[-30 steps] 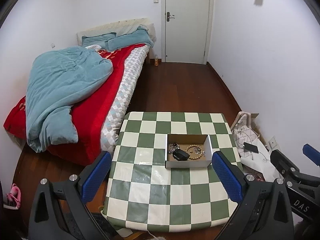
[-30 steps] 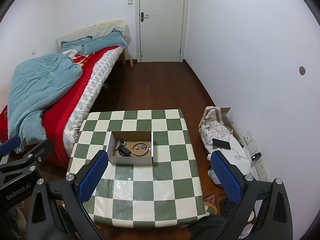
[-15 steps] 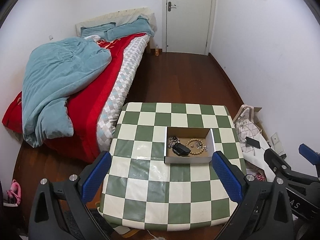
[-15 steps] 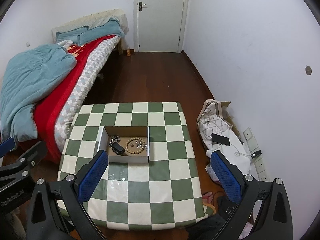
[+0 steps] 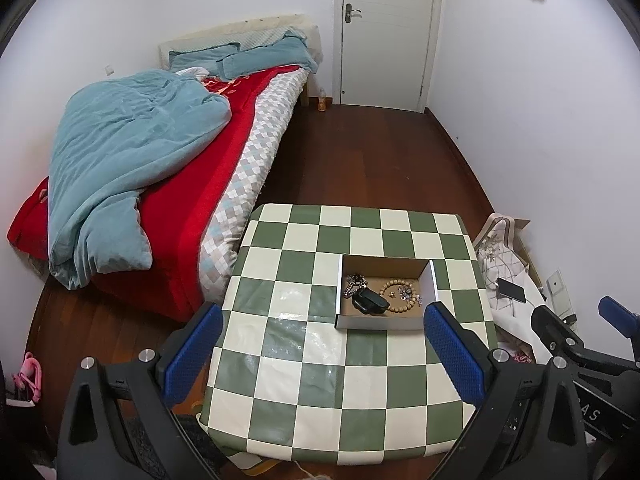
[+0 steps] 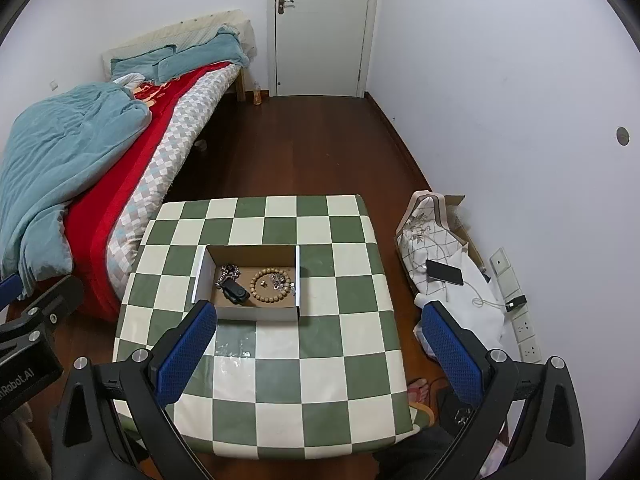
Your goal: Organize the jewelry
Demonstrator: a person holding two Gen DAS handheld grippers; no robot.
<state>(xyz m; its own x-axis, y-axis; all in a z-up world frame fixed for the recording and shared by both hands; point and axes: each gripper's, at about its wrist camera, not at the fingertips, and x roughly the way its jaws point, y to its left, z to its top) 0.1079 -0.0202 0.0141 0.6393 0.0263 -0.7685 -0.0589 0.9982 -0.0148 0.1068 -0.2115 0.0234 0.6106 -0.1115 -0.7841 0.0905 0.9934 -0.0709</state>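
Box (image 5: 382,322) lies long axis crosswise on table (image 5: 304,392); left tongs (image 5: 320,344) and right tongs (image 6: 316,344) gape wide, empty.

— What sits in the shallow open cardboard box (image 5: 383,322) on the checked table?

— A ring of round wooden beads (image 6: 270,283) lies flat at centre-right, small silvery trinkets (image 6: 277,280) inside it. Left of it, a dark oblong case (image 6: 237,293); a beaded chain (image 5: 354,282) bunches at far left.
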